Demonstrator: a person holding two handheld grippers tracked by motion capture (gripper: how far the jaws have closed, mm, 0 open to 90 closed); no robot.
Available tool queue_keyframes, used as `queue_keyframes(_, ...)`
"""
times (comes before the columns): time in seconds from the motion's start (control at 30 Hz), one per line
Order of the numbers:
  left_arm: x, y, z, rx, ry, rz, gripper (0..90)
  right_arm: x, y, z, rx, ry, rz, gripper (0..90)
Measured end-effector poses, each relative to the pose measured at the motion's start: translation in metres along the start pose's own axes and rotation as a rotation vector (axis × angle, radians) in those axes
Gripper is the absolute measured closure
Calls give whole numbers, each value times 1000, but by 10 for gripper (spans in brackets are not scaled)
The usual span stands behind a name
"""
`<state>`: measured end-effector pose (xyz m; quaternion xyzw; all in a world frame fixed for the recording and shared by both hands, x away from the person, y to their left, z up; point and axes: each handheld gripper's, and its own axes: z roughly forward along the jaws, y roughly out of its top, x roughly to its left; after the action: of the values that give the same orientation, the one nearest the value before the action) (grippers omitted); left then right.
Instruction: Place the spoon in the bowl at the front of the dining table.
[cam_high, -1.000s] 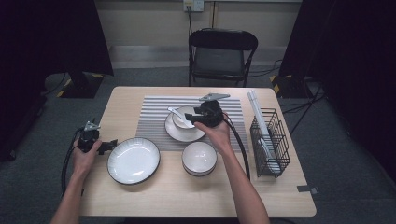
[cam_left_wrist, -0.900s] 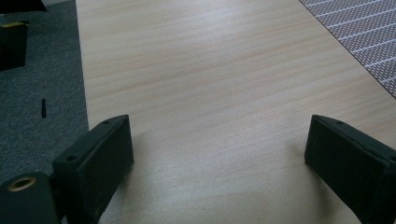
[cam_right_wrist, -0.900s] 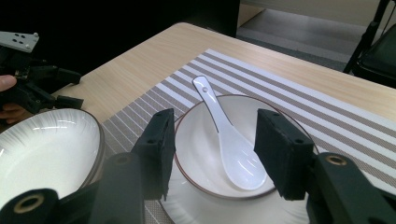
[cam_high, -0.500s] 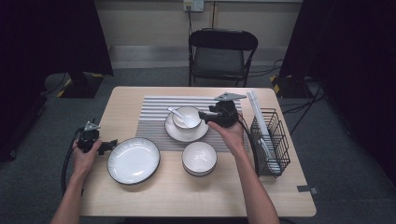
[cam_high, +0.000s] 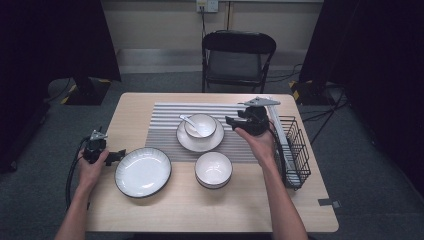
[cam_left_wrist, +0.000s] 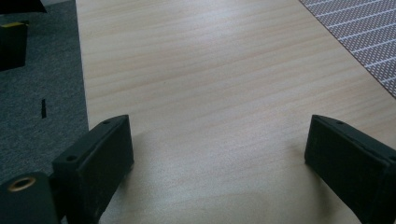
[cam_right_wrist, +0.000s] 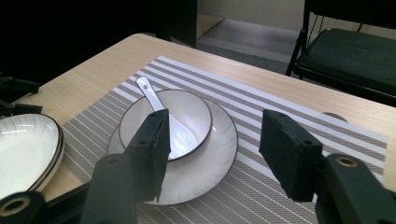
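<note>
White dishes on wood counter (cam_high: 150, 105), both grippers empty.
Near: large plate (cam_high: 143, 171) left, small bowl (cam_high: 213, 169) beside it on the right. Left gripper (cam_high: 116, 156) sits at the left edge just beside the plate, fingers (cam_left_wrist: 105, 161) wide apart over bare wood. Farther: striped mat (cam_high: 165, 117) carries a saucer (cam_high: 200, 141) with a bowl (cam_high: 201, 125) on it, spoon (cam_right_wrist: 156, 105) lying in that bowl. Right gripper (cam_high: 229, 121) hovers just right of the bowl, its fingers (cam_right_wrist: 152, 144) apart, just been opening, nothing between them. Wire rack (cam_high: 296, 150) at right edge, chair (cam_high: 239, 55) beyond.
</note>
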<state>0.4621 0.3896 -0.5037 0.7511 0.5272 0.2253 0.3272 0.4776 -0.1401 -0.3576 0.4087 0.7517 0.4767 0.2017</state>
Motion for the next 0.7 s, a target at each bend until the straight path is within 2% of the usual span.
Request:
queue_keyframes(0.13,0,0,0,0,0,1,73,-7,-2,-7,-5,-6,13,417)
queue_keyframes(0.2,0,0,0,0,0,0,73,-10,-4,-10,-3,-25,8,417)
queue_keyframes(0.37,0,0,0,0,0,0,73,-20,-9,-17,-15,-35,42,418)
queue_keyframes(0.7,0,0,0,0,1,0,73,-37,-17,-28,-27,-83,59,416)
